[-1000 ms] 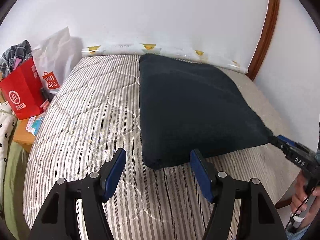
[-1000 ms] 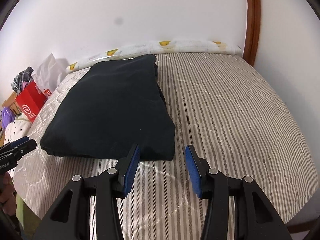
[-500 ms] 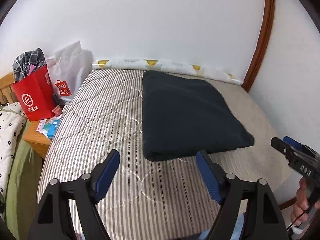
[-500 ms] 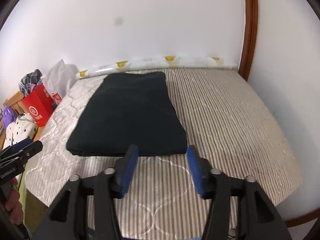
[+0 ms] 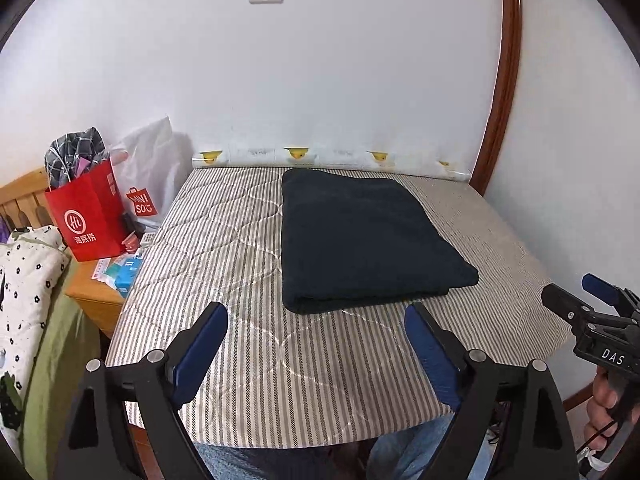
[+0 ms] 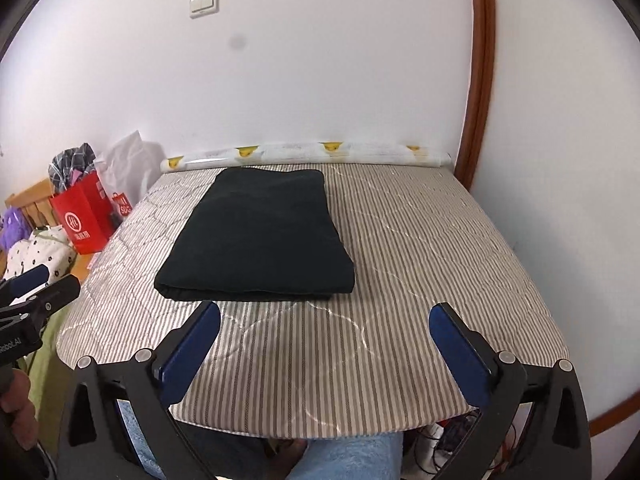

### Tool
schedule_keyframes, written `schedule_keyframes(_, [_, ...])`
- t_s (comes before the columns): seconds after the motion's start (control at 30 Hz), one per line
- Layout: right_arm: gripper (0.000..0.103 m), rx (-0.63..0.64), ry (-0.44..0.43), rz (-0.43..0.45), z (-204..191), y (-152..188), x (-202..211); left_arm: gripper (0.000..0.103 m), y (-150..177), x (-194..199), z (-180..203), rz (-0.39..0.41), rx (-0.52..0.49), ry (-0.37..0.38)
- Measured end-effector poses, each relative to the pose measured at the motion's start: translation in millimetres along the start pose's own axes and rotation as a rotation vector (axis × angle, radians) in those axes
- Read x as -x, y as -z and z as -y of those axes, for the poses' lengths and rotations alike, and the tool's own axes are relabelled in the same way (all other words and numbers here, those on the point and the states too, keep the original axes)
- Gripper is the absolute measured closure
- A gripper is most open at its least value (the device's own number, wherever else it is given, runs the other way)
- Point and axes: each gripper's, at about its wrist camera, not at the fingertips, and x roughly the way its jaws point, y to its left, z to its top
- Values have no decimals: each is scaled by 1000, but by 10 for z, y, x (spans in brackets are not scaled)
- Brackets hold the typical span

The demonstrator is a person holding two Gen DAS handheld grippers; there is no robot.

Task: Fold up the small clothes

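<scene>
— With both tongs clear of the fabric, nothing gripped anywhere. Left gripper (image 5: 316, 354): jaws spread wide, just been opening further, only striped mattress (image 5: 224, 264) between them. Right gripper (image 6: 324, 354): wider still, also just been opening, likewise empty.

— Why hang off the near edge like that?

— Looks like a let-go: fold probably finished, both tools hovering over the near edge, angled down, hands off so nothing gets tugged askew.

— And the garment?

— Dark folded cloth (image 5: 360, 240), beyond the fingertips, apart from both tongs. Lying flat as a neat rectangle, near folded edge a little way in from the mattress's near edge, far end almost at the far edge by the wall. Nearer the left edge than the right, seen from the right wrist (image 6: 260, 236).

— Farther back?

— Red bag (image 5: 86, 216) off the far left corner.
</scene>
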Motion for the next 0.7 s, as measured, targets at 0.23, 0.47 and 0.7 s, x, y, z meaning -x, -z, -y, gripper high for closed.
schedule_keyframes(0.23, [0, -15, 17, 12, 52, 50, 109, 13, 4, 85, 35, 21, -7, -6])
schedule_keyframes(0.47, [0, -29, 19, 17, 88, 53, 143, 13, 18, 120, 82, 26, -14, -14])
schedule_keyframes(0.7, [0, -26, 26, 11, 84, 71, 144, 13, 19, 135, 82, 25, -10, -18])
